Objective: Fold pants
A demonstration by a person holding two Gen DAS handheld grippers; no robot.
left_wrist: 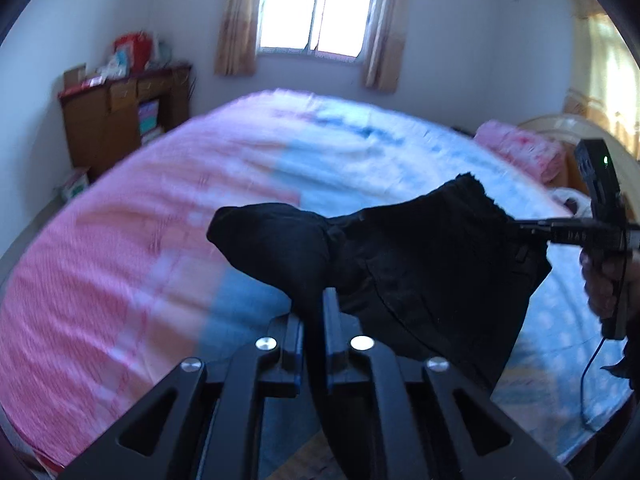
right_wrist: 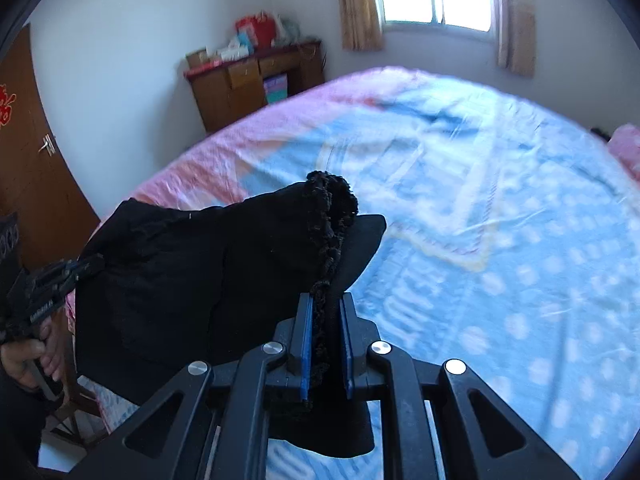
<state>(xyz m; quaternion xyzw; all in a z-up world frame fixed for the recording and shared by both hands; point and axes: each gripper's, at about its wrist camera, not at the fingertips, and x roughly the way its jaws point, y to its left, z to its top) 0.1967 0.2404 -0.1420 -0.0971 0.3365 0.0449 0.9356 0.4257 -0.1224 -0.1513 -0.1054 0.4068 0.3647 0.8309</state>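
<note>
Two grippers hold one pair of black pants [left_wrist: 420, 264] in the air above a bed [left_wrist: 120, 260] covered with a pink and blue sheet. The left gripper [left_wrist: 320, 308] is clamped on a bunched edge of the dark fabric, its jaws nearly together with cloth pinched between them. The right gripper [right_wrist: 326, 312] is clamped on a ruffled, gathered hem, likely the waistband, which stands up between its blue pads [right_wrist: 306, 336]. The pants hang slack and crumpled between the two, not yet spread flat. Both views are smeared with motion blur.

Several things could go wrong from here. Each grip bites only a thin edge, so a quick swing might pull the cloth free and drop one end on the bed. The slack middle could land twisted or doubled, leaving a crooked fold. A dangling cable [left_wrist: 592, 380] near the person's hand [left_wrist: 600, 280] might snag the fabric.
</note>
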